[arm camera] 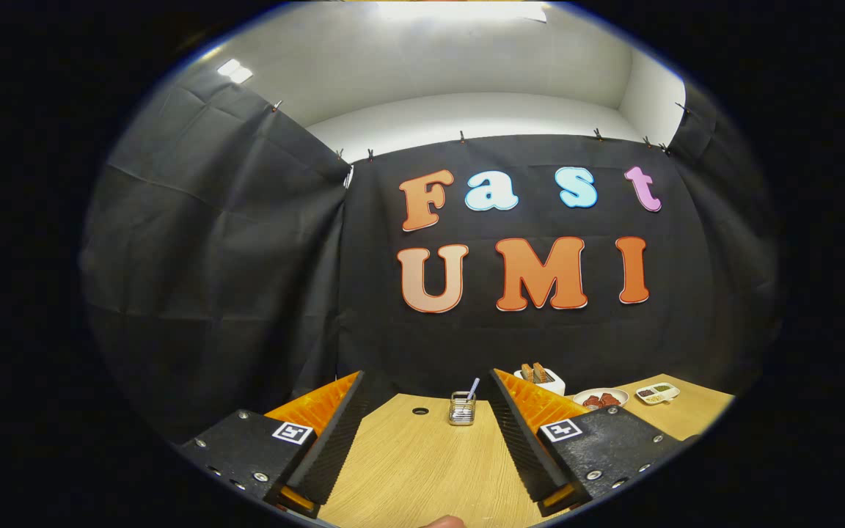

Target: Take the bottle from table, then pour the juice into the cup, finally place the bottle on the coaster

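Right now my gripper has its fingers spread over bare table, pinching nothing. Beyond them stands a small glass cup holding a straw; farther right, plates. No bottle or coaster here, so I cannot judge the step.

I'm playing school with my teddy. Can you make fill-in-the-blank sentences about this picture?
1. The gripper is ____, with nothing between its fingers.
2. The wire holder stands on the wooden ____.
3. The white toaster holds two slices of ____.
4. The small dark hole lies beside the wire ____.

Missing words: open; table; toast; holder
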### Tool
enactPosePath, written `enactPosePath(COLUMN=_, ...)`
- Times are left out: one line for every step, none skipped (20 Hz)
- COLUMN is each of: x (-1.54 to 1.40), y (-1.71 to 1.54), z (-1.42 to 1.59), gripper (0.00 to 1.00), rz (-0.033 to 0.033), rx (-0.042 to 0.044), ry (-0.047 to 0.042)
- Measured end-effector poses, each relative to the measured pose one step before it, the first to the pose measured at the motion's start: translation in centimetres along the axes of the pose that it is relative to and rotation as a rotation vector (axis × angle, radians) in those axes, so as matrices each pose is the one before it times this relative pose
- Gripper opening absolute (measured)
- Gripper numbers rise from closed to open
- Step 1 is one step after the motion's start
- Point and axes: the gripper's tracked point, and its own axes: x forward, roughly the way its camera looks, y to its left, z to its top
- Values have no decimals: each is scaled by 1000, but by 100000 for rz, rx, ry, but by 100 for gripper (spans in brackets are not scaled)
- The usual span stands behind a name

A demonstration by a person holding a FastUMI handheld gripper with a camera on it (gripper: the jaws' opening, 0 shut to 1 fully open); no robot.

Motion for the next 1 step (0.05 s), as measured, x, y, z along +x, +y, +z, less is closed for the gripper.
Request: enactPosePath(x=84, y=-165, z=315, gripper=97, rz=-351, rx=312, ry=-168)
